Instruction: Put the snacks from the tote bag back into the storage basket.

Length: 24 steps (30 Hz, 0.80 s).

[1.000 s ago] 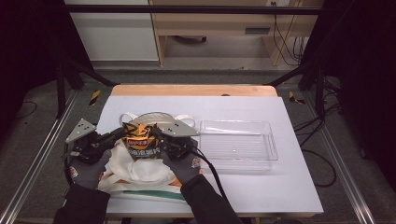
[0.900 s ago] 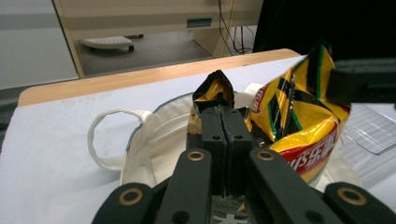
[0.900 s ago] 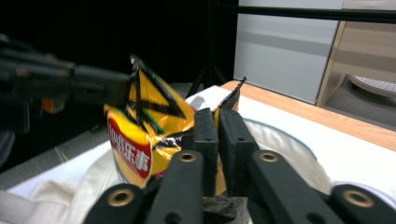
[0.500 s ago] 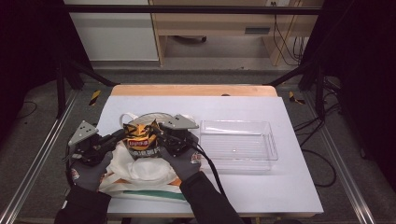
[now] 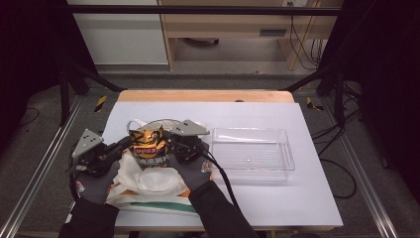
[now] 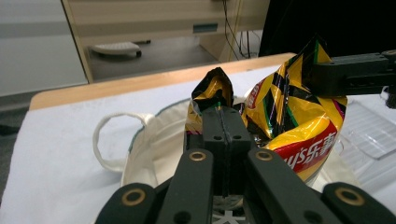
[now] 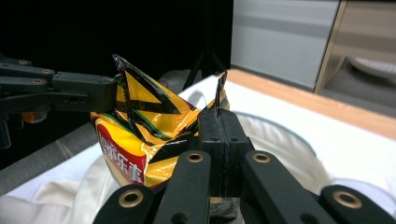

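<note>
1. The chip bag stands upright over the open mouth of the white tote, which lies flat at the near left of the table. Its lower part appears to sit inside the tote's opening, though how deep cannot be told.
2. The left gripper has its fingers pressed together on one top corner of the bag; in the left gripper view the foil crimps up just above the closed pads.
3. The right gripper has its fingers closed on the opposite top corner; a thin flap of foil stands up from between them in the right gripper view.
4. Both grips pull the bag's top taut between them, so the bag hangs from its two corners rather than resting on its own.
5. Done, as I judge it: the bag is seized on both sides and held clear above the tote.
6. The clear tray sits empty just to the right of the tote, well apart from the bag. It looks like the likely destination, but the pictures do not settle whether the bag is coming out of the tote or going in.
7. Left, in my judgement: carry the bag to its place, set it down, and open both grips. A tote handle loops out on the table behind the bag and could snag.
</note>
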Each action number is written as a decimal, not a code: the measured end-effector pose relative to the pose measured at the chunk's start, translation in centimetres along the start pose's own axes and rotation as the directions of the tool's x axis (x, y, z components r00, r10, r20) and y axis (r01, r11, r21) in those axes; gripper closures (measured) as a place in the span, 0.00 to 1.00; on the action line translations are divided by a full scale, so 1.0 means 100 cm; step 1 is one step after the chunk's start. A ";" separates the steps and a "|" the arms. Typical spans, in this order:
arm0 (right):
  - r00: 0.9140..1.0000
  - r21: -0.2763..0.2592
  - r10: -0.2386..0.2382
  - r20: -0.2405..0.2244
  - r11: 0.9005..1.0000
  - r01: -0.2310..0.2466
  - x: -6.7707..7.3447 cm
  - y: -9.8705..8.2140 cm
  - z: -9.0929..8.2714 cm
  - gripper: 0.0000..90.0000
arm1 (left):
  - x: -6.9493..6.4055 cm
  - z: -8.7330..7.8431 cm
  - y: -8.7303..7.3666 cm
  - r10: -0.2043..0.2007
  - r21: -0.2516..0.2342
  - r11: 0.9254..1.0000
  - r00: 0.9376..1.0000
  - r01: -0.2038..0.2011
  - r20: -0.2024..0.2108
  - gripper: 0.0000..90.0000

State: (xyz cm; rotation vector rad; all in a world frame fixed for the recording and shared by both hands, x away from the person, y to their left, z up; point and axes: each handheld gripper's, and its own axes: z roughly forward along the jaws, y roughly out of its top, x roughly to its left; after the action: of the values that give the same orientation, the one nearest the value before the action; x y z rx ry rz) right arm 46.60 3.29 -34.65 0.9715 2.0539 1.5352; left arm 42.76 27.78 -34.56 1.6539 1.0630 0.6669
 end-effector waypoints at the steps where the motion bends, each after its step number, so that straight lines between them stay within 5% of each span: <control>1: 1.000 -0.012 -0.004 -0.004 1.000 0.004 0.001 0.003 -0.001 1.00 | 0.000 -0.002 0.001 -0.003 -0.012 1.000 1.000 0.003 0.001 1.00; 9: 0.999 -0.070 -0.051 -0.006 0.996 0.050 0.006 0.022 -0.011 1.00 | -0.002 -0.012 0.015 -0.006 -0.075 0.997 1.000 0.006 -0.002 1.00; 24: 0.998 -0.123 -0.059 -0.019 0.991 0.056 0.003 0.054 -0.026 1.00 | -0.011 -0.024 0.052 0.019 -0.129 0.991 1.000 -0.020 -0.007 1.00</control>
State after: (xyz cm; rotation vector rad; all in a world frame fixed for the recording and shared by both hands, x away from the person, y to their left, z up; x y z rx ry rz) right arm 46.25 2.64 -28.72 0.8454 1.9596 1.6277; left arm 41.95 27.43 -28.83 1.5530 0.9876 0.7384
